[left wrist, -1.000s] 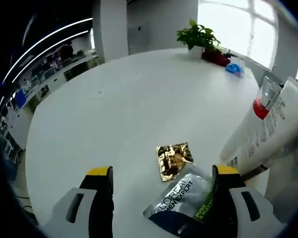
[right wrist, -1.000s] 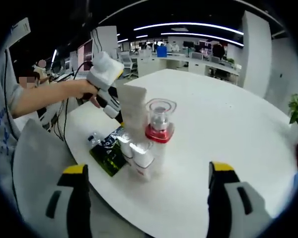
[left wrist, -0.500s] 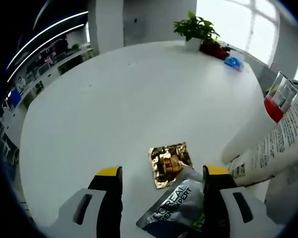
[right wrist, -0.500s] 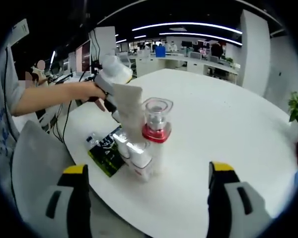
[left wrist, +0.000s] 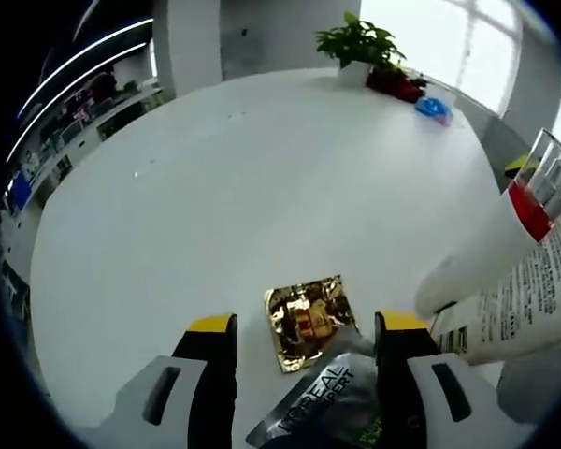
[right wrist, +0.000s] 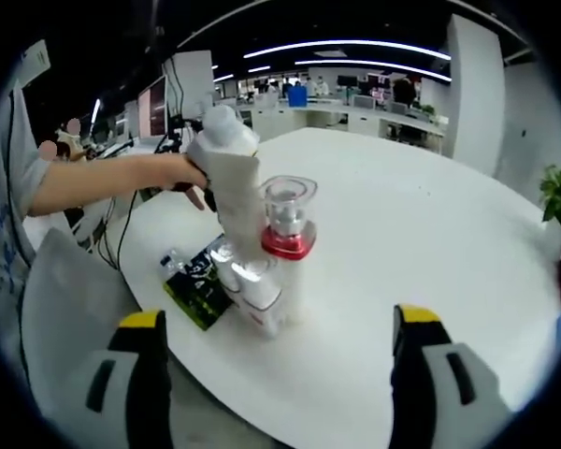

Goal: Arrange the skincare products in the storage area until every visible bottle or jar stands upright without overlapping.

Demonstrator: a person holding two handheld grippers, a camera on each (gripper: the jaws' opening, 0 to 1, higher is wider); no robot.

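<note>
- In the left gripper view, we see the left hand-held gripper (left wrist: 304,332) open, its 2 yellow-tipped jaws apart and holding nothing, low over the white tabletop (left wrist: 215,187).
- A dark L'Oreal sachet (left wrist: 323,407) lies flat between those jaws, close to the camera. We cannot tell whether either jaw touches it.
- A gold foil sachet (left wrist: 306,318) lies flat just ahead of the jaw tips, touching or slightly overlapped by the dark sachet.
- To the right of the left hand-held gripper, a white tube (left wrist: 514,285) with printed text leans across the view. A clear bottle with a red collar (left wrist: 542,192) stands behind it.
- Far ahead, at the tabletop's far edge, stand a potted plant (left wrist: 360,47) and a small blue object (left wrist: 435,108).
- In the right gripper view, the right hand-held gripper (right wrist: 276,323) is open, jaws wide apart and empty, set well back from the products.
- Ahead of it, the red-collared bottle (right wrist: 287,248) stands upright, and the white tube (right wrist: 238,234) stands against its left side. The dark sachet (right wrist: 198,281) lies flat to the left of both.
- A person's hand (right wrist: 182,173) holds the left hand-held gripper (right wrist: 220,140) beyond the tube.
</note>
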